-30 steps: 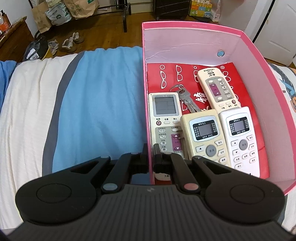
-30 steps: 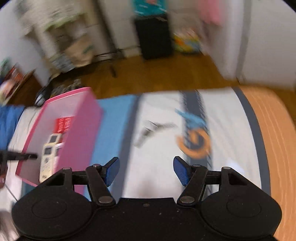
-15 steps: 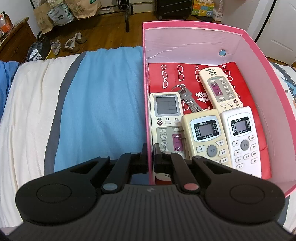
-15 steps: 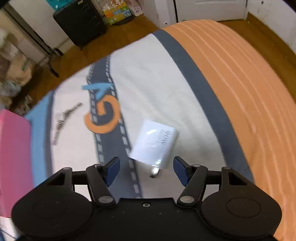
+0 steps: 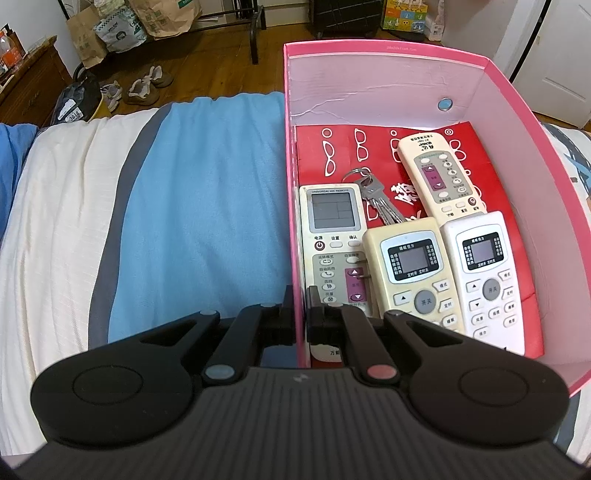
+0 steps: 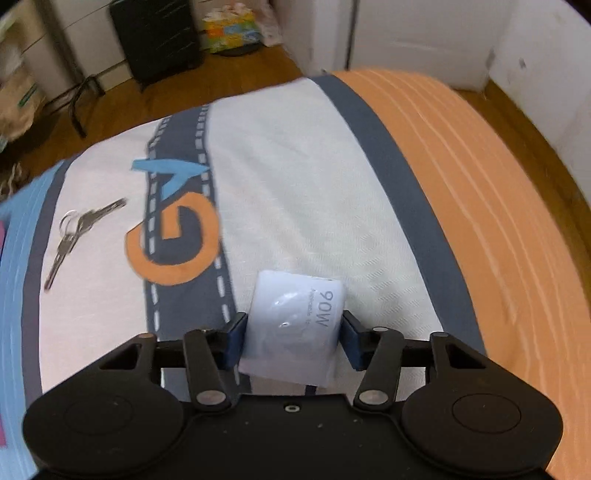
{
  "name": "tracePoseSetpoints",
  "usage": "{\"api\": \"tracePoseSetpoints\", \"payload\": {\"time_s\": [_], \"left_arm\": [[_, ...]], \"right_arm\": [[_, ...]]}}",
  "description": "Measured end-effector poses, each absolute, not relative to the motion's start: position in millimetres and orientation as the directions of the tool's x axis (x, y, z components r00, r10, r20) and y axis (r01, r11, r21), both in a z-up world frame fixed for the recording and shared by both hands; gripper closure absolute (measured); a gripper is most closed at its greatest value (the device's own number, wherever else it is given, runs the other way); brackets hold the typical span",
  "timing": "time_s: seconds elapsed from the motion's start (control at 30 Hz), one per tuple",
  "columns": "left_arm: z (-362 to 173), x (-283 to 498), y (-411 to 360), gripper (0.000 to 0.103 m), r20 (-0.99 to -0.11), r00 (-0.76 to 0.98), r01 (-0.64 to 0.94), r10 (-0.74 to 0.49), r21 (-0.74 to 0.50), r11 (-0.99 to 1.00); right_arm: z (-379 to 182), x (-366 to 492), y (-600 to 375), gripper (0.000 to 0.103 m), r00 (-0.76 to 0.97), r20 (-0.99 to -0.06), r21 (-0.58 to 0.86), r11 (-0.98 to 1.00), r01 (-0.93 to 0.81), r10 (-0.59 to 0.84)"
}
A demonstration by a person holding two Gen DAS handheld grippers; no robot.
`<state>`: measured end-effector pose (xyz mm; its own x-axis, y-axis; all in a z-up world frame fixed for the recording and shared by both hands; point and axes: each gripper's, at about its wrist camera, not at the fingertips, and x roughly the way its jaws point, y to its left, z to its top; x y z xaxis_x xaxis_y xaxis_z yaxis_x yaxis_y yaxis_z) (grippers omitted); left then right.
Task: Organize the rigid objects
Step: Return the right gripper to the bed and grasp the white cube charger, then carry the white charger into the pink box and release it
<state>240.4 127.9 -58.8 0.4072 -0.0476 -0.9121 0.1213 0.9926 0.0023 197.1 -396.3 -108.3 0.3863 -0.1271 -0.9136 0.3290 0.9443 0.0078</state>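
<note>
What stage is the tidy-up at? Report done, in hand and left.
Done: four remotes and a key bunch lie in the pink box, whose wall the left gripper pinches. In hand: the right gripper, jaws just closing, straddles the white charger. Left: the keys on the bed.

White charger block [image 6: 295, 325]: flat on bed [image 6: 295, 177]. Loose keys [image 6: 74, 236]: nearby. Four remotes [image 5: 413, 273], keys: inside pink box [image 5: 388, 77].

We're in a home bedroom: a bed [image 5: 207, 192] with a striped cover fills both views, slippers [image 5: 147, 83] sit on the wooden floor [image 5: 229, 70] beyond its far edge (paper bags [image 5: 122, 26] too), and a white door [image 5: 557, 62] stands off the far right corner.
</note>
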Motion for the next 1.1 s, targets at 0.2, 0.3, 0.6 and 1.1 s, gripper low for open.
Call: {"api": "tracePoseSetpoints", "payload": {"time_s": [0.2, 0.3, 0.6, 1.1], "left_arm": [[-58, 240, 128, 0.099, -0.912, 0.408, 0.121, -0.049, 0.001, 0.993], [-58, 240, 129, 0.099, -0.912, 0.407, 0.119, -0.05, -0.002, 0.993], [-57, 238, 135, 0.1, -0.91, 0.409, 0.109, -0.066, -0.023, 0.994], [-55, 235, 136, 0.1, -0.908, 0.413, 0.109, -0.077, -0.035, 0.993]], "right_arm": [[-86, 193, -364, 0.047, 0.454, -0.889, 0.028, 0.979, 0.204, -0.069], [-73, 190, -343, 0.047, 0.48, -0.876, 0.05, 0.984, 0.172, -0.04], [-43, 166, -250, 0.047, 0.536, -0.844, -0.019, 0.999, -0.037, 0.004], [31, 129, -149, 0.047, 0.63, -0.747, 0.018, 0.954, -0.3, 0.213]]}}
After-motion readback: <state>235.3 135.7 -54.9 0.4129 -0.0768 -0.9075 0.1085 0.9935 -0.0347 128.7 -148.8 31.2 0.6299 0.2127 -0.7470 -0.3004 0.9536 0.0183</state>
